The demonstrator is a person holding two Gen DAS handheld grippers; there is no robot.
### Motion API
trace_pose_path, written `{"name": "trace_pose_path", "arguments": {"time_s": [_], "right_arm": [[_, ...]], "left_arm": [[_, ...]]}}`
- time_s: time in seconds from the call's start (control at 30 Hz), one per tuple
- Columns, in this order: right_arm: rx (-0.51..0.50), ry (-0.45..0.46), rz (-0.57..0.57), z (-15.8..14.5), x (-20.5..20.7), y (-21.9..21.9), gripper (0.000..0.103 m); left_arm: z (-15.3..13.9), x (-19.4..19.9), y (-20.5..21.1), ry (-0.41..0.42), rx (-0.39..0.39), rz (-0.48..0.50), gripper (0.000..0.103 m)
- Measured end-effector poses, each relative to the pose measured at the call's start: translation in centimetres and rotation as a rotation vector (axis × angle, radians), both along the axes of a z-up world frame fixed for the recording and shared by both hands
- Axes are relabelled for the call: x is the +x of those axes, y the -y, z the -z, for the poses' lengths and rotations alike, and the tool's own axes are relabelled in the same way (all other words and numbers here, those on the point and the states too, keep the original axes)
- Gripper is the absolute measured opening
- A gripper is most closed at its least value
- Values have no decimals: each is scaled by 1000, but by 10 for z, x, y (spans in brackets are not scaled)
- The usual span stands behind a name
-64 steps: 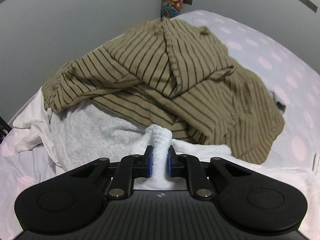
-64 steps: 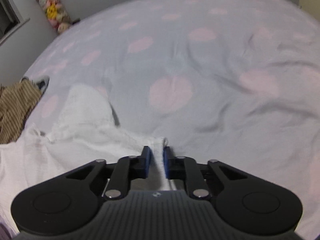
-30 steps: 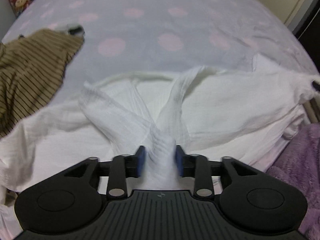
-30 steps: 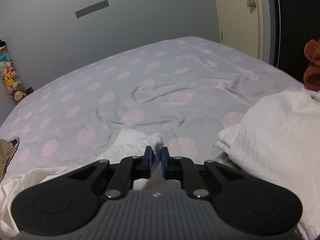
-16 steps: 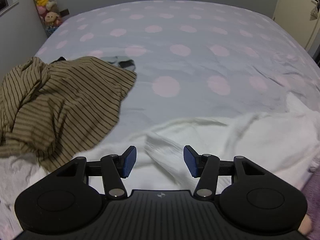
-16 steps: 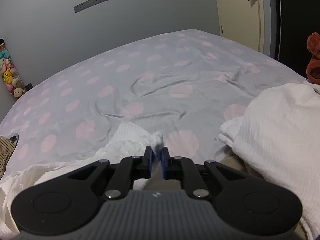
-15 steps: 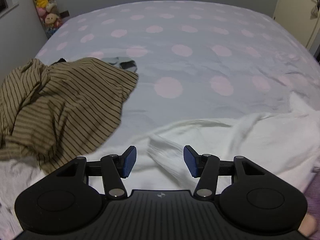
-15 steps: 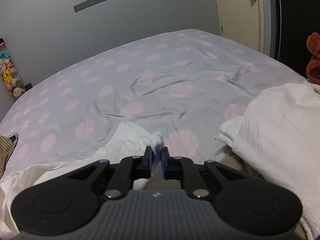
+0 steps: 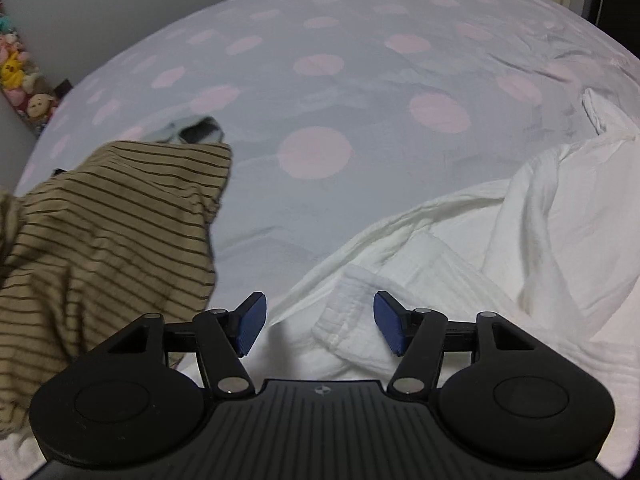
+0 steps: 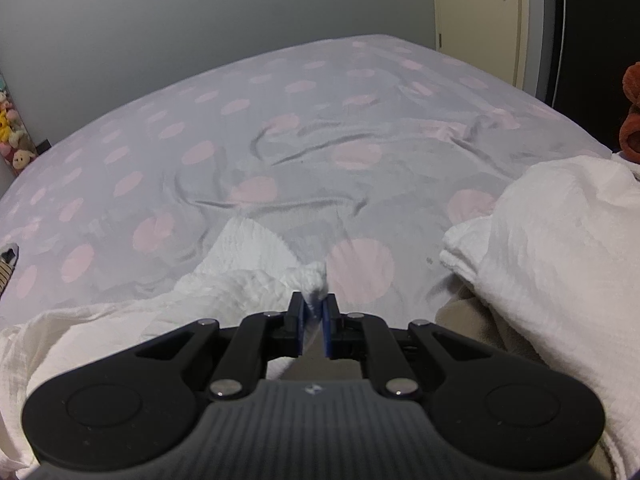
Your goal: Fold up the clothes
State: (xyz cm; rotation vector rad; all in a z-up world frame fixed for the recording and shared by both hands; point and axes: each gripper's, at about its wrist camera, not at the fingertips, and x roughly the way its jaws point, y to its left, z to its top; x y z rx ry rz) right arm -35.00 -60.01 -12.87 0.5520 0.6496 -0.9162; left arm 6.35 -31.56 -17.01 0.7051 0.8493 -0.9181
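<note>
Left gripper (image 9: 319,325) spread wide, jaws just opened further, blue pads (image 9: 251,323) clear of the cloth; a hemmed fold of the white garment (image 9: 460,248) lying loose between them, untouched on either side. White garment sprawled over the bed (image 9: 320,80) from 6 o'clock out to 3 o'clock in the left wrist view, rumpled, with one raised ridge toward 2 o'clock. Striped brown garment (image 9: 100,232) heaped at 9 o'clock, apart from the white one, a small dark item (image 9: 200,130) just past its far edge at 11 o'clock. Right gripper (image 10: 315,312) pressed nearly together, pinching a bunched tip of the white garment (image 10: 248,276), cloth trailing off toward 8 o'clock. Second white pile (image 10: 560,248) at 3 o'clock in that view. Plush toys (image 10: 12,140) at 9 o'clock by the wall.
</note>
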Motion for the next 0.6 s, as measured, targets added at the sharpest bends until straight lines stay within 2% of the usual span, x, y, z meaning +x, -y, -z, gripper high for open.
{"name": "trace_pose_path", "arguments": {"time_s": [0.17,0.23,0.3,0.47,0.6], "right_arm": [[18,-37,-3,6,9,5,10],[24,-48,-4,8,11,5,10],[30,-58,-5,10,14,6,10],[38,-67,-4,12,16,7,11],[36,-60,2,11,15,7,11]], "left_arm": [[19,6,14,-74,-19,58,57],[24,5,20,-100,-16,91,53],[27,1,23,-104,-12,117,38],[16,-10,17,-56,-30,123,12],[-10,-7,2,-52,-88,46,5]]}}
